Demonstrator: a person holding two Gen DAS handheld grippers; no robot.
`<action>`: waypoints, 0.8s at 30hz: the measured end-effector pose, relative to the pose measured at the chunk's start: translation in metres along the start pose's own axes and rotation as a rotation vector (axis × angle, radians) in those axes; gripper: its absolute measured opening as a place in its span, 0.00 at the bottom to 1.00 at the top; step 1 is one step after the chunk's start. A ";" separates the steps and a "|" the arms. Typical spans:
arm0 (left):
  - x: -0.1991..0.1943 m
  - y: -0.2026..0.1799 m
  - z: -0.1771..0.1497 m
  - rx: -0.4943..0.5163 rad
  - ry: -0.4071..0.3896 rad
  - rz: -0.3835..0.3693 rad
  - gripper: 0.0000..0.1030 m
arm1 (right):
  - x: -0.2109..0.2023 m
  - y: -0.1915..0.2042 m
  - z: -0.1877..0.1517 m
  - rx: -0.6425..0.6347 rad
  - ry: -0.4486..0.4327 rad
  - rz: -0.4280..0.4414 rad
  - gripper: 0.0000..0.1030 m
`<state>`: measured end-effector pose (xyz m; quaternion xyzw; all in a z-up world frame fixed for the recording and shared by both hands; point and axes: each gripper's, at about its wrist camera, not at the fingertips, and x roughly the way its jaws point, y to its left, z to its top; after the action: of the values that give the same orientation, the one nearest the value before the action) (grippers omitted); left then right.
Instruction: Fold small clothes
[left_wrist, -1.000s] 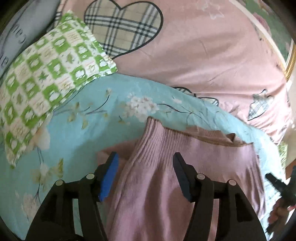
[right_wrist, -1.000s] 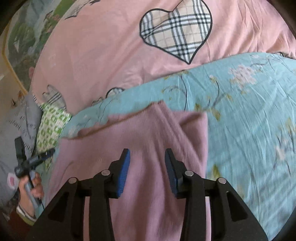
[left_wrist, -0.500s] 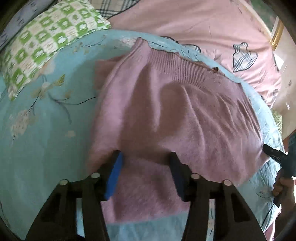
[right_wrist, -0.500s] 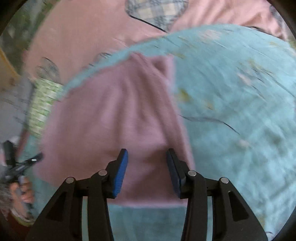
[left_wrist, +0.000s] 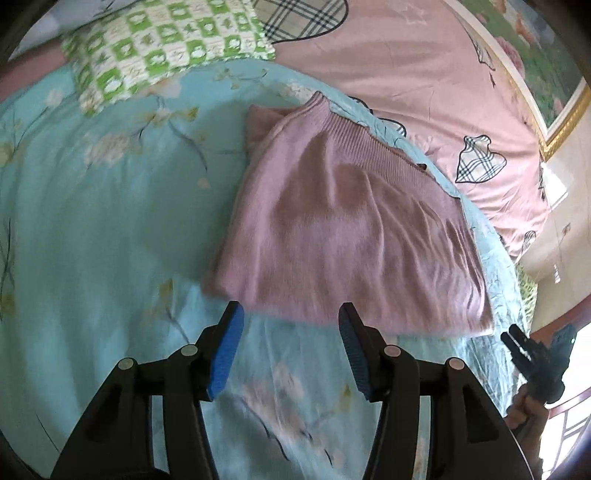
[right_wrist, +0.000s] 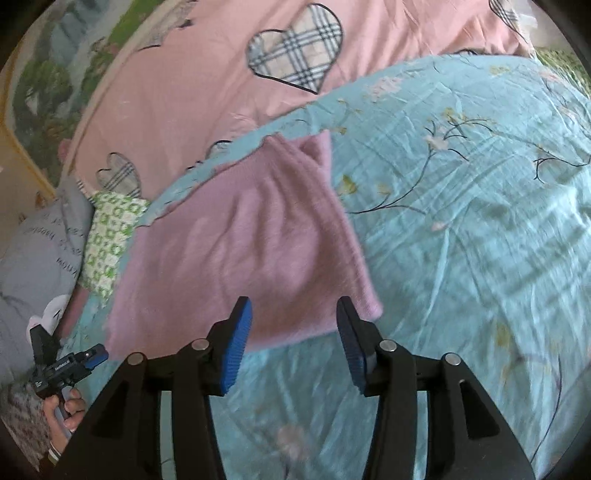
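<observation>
On the blue quilt (left_wrist: 92, 240), the sweater (left_wrist: 343, 236) lies beyond both spread grippers.

Pink sweater (left_wrist: 343, 236); light-blue floral cover (left_wrist: 92, 229); pink sheet (left_wrist: 424, 70) with plaid hearts; green-white checked pillow (left_wrist: 166, 48) upper left; blue finger pads (left_wrist: 225, 350).

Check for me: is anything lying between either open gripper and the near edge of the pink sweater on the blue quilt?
Nothing visible. Only bare floral quilt lies between the left gripper and the pink sweater, and between the right gripper and its hem. The green checked pillow sits well beyond the sweater.
</observation>
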<state>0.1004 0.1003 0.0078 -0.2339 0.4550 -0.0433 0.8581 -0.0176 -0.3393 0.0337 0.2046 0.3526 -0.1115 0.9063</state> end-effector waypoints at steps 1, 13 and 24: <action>0.000 0.000 -0.004 -0.011 0.004 -0.007 0.53 | -0.003 0.003 -0.005 0.000 -0.001 0.010 0.52; 0.012 -0.016 -0.030 -0.111 0.044 -0.148 0.53 | -0.006 0.034 -0.056 -0.043 0.044 0.131 0.58; 0.040 0.008 -0.015 -0.343 -0.032 -0.181 0.58 | 0.005 0.060 -0.062 -0.083 0.075 0.188 0.59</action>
<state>0.1103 0.0907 -0.0334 -0.4175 0.4192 -0.0385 0.8052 -0.0298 -0.2578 0.0063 0.2031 0.3697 -0.0037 0.9067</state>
